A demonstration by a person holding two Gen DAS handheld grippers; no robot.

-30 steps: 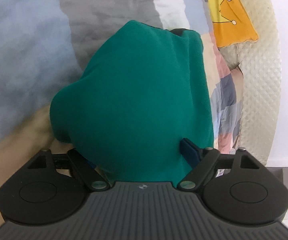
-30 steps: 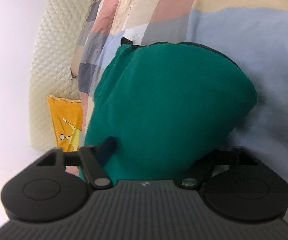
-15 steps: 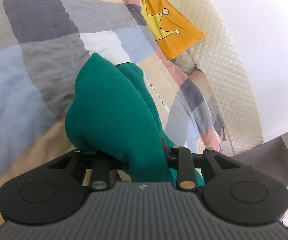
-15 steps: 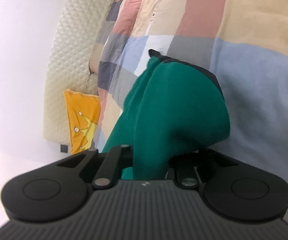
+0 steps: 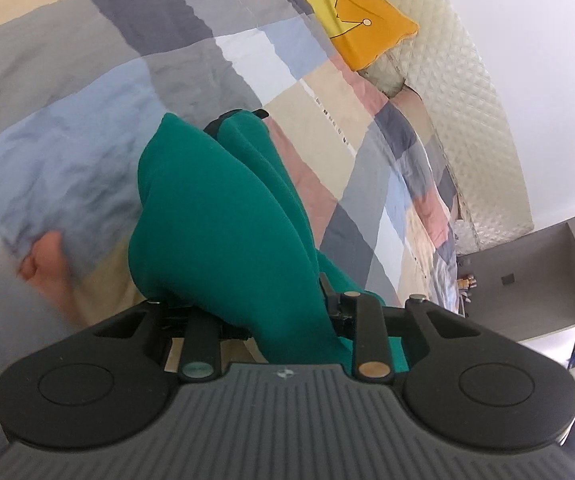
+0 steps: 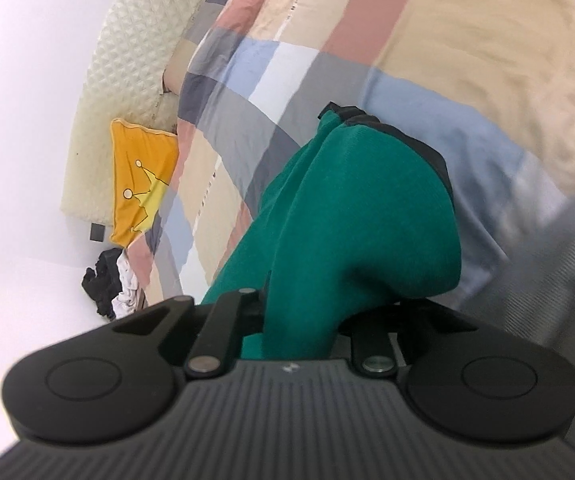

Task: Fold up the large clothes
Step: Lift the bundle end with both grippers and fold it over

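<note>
A large green garment [image 5: 223, 216] with a black trim hangs from both grippers above a patchwork bedspread [image 5: 87, 92]. My left gripper [image 5: 283, 320] is shut on one gathered edge of the green garment; the cloth bulges up over its fingers and hides the tips. My right gripper [image 6: 299, 320] is shut on the other edge of the green garment [image 6: 351, 216]. The black trim shows at the garment's far end in both views. The fingertips are buried in fabric.
The patchwork bedspread [image 6: 427, 40] fills the background. An orange crown-print cushion [image 5: 351, 20] leans against a cream quilted headboard [image 5: 471, 92]. A dark and white pile of clothes [image 6: 111, 284] lies at the bed's edge. A grey cabinet [image 5: 527, 276] stands at the right.
Both grippers have closed on the green garment and lifted it; it now hangs narrower and longer, with more of the bed and room in view.
</note>
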